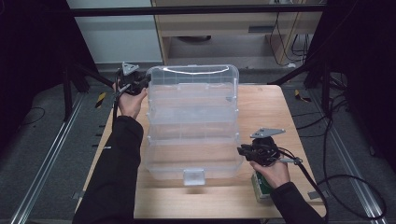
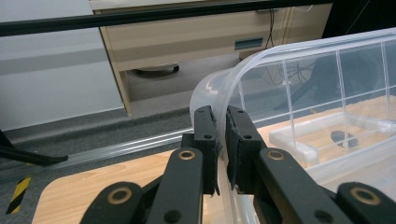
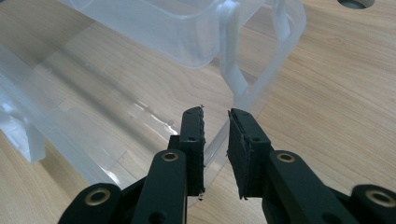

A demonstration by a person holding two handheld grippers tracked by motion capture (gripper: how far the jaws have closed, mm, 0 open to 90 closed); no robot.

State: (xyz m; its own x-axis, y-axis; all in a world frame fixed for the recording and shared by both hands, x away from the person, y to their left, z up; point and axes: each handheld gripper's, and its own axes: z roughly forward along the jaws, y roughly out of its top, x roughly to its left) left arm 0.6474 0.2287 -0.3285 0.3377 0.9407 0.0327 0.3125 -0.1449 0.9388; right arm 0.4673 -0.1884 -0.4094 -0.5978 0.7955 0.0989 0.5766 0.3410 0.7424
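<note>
Clear plastic organizer box [image 1: 192, 126] lies open mid-worktop [image 1: 261, 107], lid raised at far side. Your left gripper [image 2: 222, 140] clenched on lid's far-left rim. Your right gripper [image 3: 215, 140] straddles base's near-right edge — jaws parted, not clamped. Green carton [image 1: 260, 186] near your right hand [image 1: 273, 170], partly hidden.

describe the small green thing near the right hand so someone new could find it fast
Start at the wooden table and the big clear plastic organiser box lying open on it. Go to the table's near right corner, where the person's right hand holds the right gripper. The green and white carton sits just beneath that hand, the one coloured, opaque item on the table.
</note>
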